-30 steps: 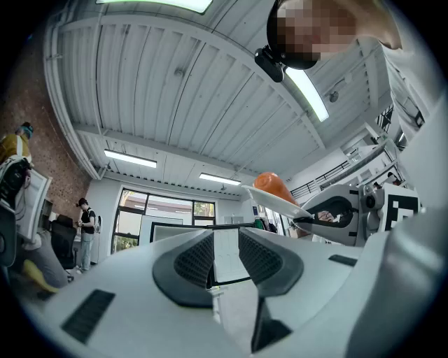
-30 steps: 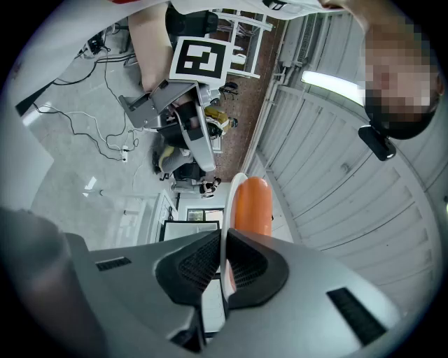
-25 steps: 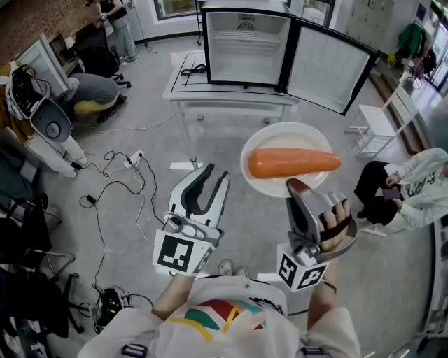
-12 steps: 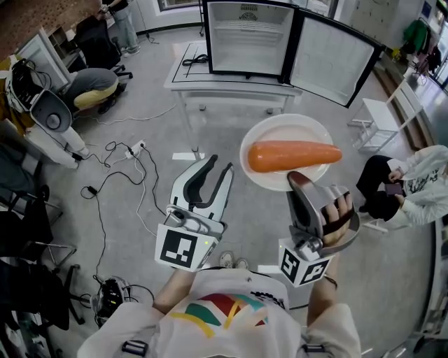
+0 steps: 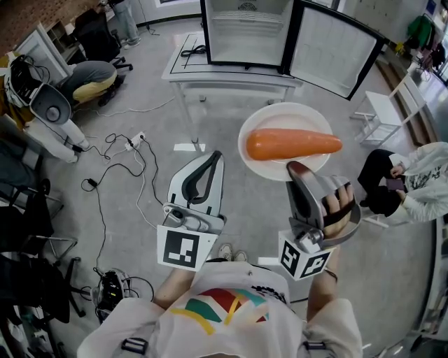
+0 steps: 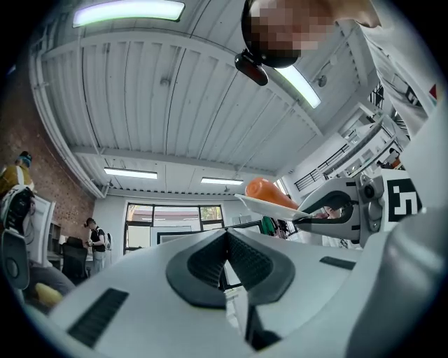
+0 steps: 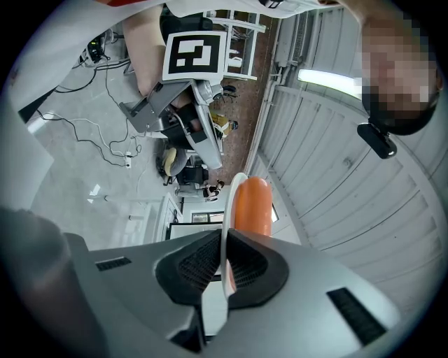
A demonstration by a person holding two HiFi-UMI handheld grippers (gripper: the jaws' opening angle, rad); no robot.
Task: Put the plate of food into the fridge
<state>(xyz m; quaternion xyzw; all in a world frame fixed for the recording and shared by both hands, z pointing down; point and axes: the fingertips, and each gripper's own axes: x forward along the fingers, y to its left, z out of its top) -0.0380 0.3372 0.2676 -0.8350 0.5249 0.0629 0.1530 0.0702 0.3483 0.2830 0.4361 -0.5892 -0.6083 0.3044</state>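
Note:
A white plate (image 5: 280, 120) with a large orange carrot (image 5: 292, 143) on it hangs in the air in front of me. My right gripper (image 5: 299, 168) is shut on the plate's near rim; in the right gripper view the rim (image 7: 225, 231) stands edge-on between the pads with the carrot (image 7: 252, 204) beyond. My left gripper (image 5: 213, 159) is shut with nothing in it, held left of the plate and apart from it. The small fridge (image 5: 245, 31) stands ahead on a white table (image 5: 231, 73), its door (image 5: 336, 47) swung open to the right.
Cables (image 5: 115, 175) trail over the floor at the left. Chairs and equipment (image 5: 42, 105) crowd the left side. A seated person (image 5: 409, 185) is at the right beside a white stool (image 5: 381, 119). Another person (image 5: 124, 17) stands far back left.
The left gripper's jaws have closed; they stood apart in both earlier frames. The plate with the carrot and both grippers have edged slightly toward the fridge.

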